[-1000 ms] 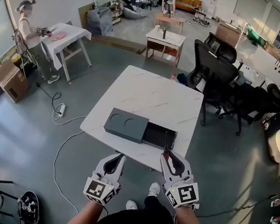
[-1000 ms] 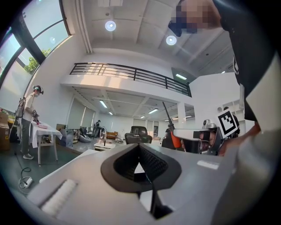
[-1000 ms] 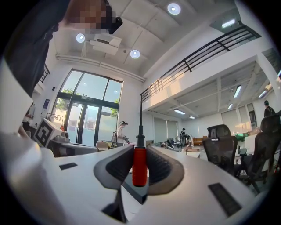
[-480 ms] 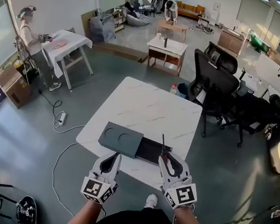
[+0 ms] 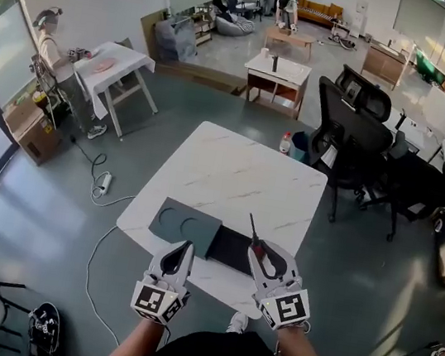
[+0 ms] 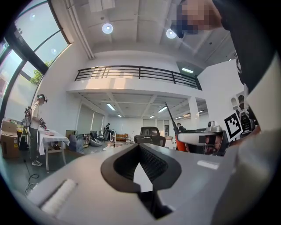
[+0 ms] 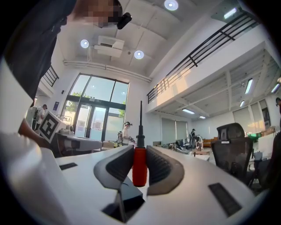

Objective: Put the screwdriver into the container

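In the head view my right gripper (image 5: 261, 255) is shut on the screwdriver (image 5: 253, 228); its thin black shaft points up and away over the dark container's open tray (image 5: 232, 249). The container's grey lid (image 5: 184, 224), with two round recesses, is slid to the left on the white marble table (image 5: 239, 176). In the right gripper view the red handle (image 7: 139, 166) is clamped between both pads, with the shaft above it. My left gripper (image 5: 177, 256) hovers at the table's front edge, left of the right one. Its jaws (image 6: 140, 147) meet at the tips with nothing between them.
Black office chairs (image 5: 359, 132) stand beyond the table's far right corner, with a bottle (image 5: 285, 143) on the floor beside them. A small wooden table (image 5: 277, 71) stands further back. At the left a person (image 5: 52, 50) stands by a white table. A cable (image 5: 104, 188) lies on the floor.
The right gripper with the screwdriver has shifted a little left toward the open tray, and the shaft now shows clearly above it. The left gripper has hardly moved.
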Tool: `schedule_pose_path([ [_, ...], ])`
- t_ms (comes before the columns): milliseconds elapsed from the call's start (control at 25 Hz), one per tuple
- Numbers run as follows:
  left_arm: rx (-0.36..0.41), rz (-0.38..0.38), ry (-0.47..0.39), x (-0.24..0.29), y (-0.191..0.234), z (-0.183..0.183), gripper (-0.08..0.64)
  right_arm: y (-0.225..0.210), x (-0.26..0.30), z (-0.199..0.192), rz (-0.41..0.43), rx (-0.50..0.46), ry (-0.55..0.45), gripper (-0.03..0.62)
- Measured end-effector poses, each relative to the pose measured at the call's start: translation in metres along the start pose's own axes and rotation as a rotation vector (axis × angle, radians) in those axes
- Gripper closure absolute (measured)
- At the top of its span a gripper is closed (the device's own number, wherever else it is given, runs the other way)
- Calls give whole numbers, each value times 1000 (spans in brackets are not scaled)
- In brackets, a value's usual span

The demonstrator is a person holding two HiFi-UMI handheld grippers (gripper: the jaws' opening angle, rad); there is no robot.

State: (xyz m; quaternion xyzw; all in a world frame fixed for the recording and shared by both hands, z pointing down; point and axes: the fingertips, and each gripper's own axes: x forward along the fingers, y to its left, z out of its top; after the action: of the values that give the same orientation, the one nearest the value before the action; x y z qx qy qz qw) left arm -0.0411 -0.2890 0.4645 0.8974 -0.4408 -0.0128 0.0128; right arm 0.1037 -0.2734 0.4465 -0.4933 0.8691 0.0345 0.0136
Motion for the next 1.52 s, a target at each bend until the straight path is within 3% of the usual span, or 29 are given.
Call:
schedule_pose_path([
  [160,-3,23,11,10,-3,-4,551,-23,4,-27,-6,118,24,497],
  [320,-7,28,2,13,2,1,551,-29,7,-39,1,146,27,497],
  [680,2,-15,27,32,31,-18,551,-31,32,-71,-26,96,93,497],
  [1120,-48,-59,41,46,51,-31,551,-33,36,-176,31,-24,441,497],
  [1520,-90,-60,25,41,58,-35,551,-16,28,-254,250,-298,797,498],
])
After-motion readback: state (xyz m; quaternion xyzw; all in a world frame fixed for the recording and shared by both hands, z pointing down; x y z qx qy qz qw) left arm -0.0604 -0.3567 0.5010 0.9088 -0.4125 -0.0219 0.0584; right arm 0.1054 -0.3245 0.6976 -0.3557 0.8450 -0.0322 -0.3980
